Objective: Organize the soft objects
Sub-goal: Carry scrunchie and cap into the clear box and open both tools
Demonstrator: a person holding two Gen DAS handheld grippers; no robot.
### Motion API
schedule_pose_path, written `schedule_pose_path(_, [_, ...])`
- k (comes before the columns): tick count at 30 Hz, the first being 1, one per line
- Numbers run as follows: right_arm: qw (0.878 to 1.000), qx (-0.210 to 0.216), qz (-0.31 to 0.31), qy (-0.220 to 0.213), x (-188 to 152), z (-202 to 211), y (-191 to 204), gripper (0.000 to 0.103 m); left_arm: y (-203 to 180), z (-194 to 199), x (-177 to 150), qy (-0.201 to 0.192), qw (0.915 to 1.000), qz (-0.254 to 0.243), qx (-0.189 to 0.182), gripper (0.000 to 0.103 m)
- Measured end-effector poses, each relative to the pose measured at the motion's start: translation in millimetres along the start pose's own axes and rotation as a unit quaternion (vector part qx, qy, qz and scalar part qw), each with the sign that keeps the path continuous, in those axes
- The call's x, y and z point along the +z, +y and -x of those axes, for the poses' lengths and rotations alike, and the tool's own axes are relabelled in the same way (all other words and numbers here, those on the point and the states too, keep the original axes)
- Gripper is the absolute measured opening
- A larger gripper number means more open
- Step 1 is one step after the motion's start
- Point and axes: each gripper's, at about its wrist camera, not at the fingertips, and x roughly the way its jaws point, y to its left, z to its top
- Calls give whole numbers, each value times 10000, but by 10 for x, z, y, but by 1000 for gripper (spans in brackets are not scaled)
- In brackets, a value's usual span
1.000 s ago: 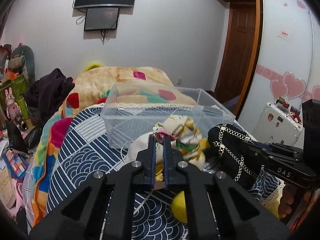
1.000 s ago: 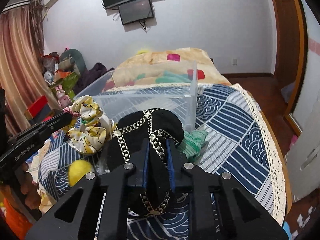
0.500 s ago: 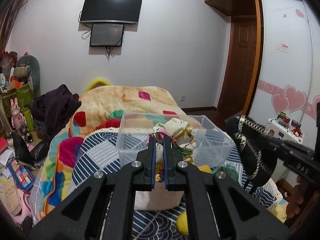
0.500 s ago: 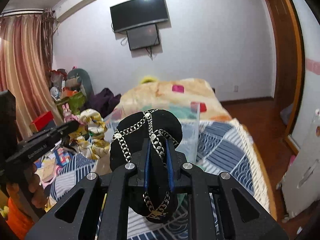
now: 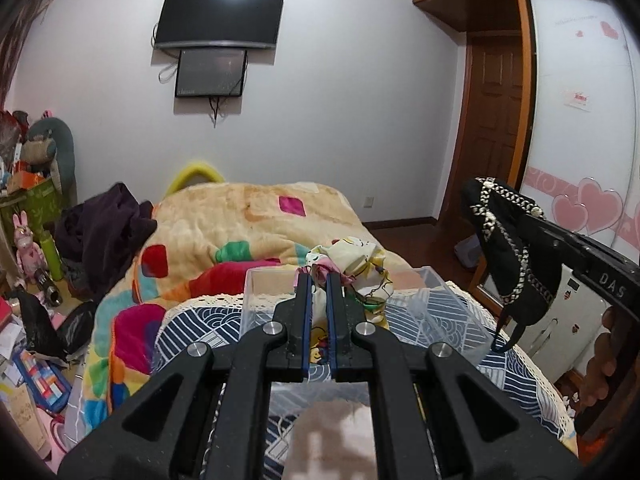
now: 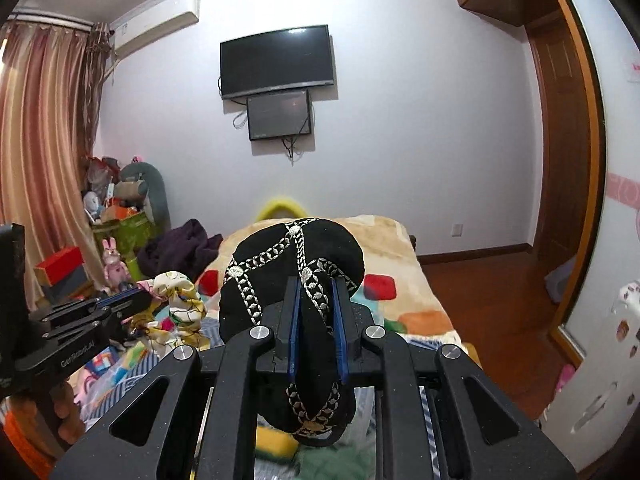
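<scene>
My left gripper [image 5: 318,280] is shut on a yellow-and-white patterned cloth [image 5: 356,268], held in the air above the clear plastic bin [image 5: 448,320]. The cloth also shows in the right wrist view [image 6: 178,308]. My right gripper [image 6: 316,292] is shut on a black cap with silver chain embroidery [image 6: 292,264], lifted well above the bed. The cap hangs from the right gripper at the right of the left wrist view [image 5: 508,248].
The bin stands on a blue-and-white patterned cover [image 5: 200,328] over the bed. A colourful beige blanket [image 5: 248,220] lies behind it. Yellow and green soft things [image 6: 276,440] lie below the cap. Toys and boxes [image 5: 28,240] crowd the floor at left. A white suitcase [image 5: 576,328] stands at right.
Both grippers have risen from the bed surface, carrying the cloth and the cap up. The bin and the bed now sit lower in both views.
</scene>
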Motion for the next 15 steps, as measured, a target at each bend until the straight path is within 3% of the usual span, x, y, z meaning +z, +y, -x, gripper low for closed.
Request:
schedule_pose_path(7, [9978,-168,227,594,-117,-541,49,13,136,-503,-36,532,9985,67,86,6])
schedule_pose_path(15, [9853,-161,432,1646,-393,-981,116,13,129,-909,-222,1224,9924,-65,134,6])
